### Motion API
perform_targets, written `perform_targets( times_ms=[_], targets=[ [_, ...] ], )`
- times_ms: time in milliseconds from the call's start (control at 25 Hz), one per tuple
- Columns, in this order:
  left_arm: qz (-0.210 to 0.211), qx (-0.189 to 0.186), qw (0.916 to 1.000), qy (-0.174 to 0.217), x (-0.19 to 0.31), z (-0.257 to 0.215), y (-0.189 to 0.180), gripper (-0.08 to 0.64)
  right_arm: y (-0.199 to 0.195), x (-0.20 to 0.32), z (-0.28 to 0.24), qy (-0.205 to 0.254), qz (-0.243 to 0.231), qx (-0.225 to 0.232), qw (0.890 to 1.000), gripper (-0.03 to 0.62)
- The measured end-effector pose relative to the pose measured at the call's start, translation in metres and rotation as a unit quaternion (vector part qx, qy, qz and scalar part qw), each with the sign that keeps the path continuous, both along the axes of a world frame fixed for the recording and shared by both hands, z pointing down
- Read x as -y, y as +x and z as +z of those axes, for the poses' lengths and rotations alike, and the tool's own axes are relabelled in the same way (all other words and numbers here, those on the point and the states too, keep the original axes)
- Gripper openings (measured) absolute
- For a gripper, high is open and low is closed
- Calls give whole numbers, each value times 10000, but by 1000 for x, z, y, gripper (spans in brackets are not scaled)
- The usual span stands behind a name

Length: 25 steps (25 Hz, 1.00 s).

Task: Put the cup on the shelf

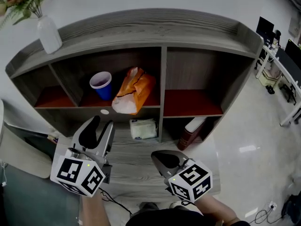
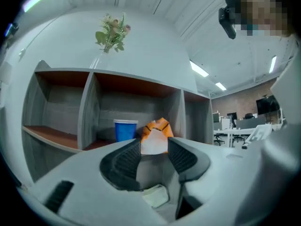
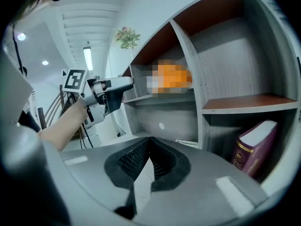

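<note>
Head view: cup (image 1: 101, 84) seen upright on shelf (image 1: 188, 108), second compartment from left, orange bag (image 1: 135, 91) just beside at 3 o'clock. Left gripper (image 1: 104, 126) at cup's 6 o'clock, apart from it.
Left gripper view: jaws parted, nothing held; cup beyond at 11 o'clock. Placement judged done; any retreat best kept straight, bag not brushed.
Right gripper view: right gripper (image 3: 149, 142) jaws pressed together, empty.

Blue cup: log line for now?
blue plastic cup: upright in grey wooden shelf, beside orange bag | left hand-held gripper: open, empty | right hand-held gripper: shut, empty
</note>
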<state>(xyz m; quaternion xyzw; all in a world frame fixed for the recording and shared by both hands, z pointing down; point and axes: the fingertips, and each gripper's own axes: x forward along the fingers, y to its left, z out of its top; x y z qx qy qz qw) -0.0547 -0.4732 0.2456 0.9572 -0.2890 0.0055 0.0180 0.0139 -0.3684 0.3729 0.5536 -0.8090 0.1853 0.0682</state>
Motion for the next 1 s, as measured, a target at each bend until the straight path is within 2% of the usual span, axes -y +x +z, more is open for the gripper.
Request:
perform_targets(
  times_ms=[280, 520, 720, 1000],
  targets=[
    [391, 9, 9980, -501, -44, 37, 19, 115, 3, -14, 2, 47, -42, -20, 10000, -2],
    [583, 25, 9949, -820, -69, 61, 32, 86, 9, -28, 8, 18, 7, -22, 10000, -2],
    [676, 185, 9923, -1018, -88, 86, 42, 44, 12, -36, 12, 2, 88, -1, 10000, -2],
    [947, 592, 9859, -1250, -115, 119, 51, 34, 11, -43, 16, 19, 204, 35, 9998, -2]
  ],
)
